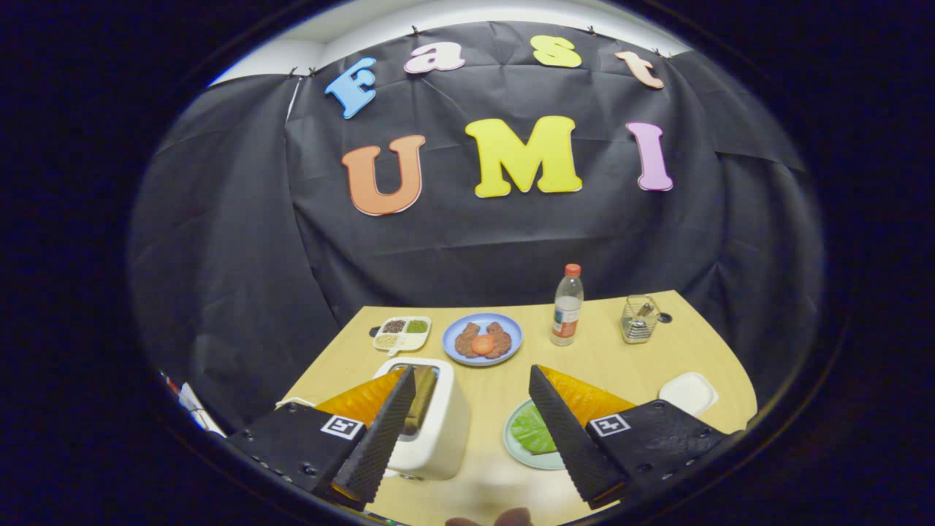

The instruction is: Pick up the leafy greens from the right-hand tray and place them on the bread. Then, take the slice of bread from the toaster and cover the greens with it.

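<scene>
My gripper (471, 372) is open above the table, with nothing between its fingers. A white toaster (431, 431) stands just behind the left finger (380, 431). A brown slice of bread (421, 398) stands upright in its slot, close beside that finger's tip. The leafy greens (532, 431) lie on a pale green plate (511, 446), partly hidden by the right finger (570, 431). A thin brown edge shows under the greens. To the right of the right finger sits a white tray (688, 393) with nothing in it.
Beyond the fingers a blue plate (453, 326) holds brown pieces and an orange round item. A four-part dish (402, 333) sits to its left; a bottle (567, 307) and a wire basket (639, 319) stand to its right. Someone's fingertips (504, 517) show at the table's near edge.
</scene>
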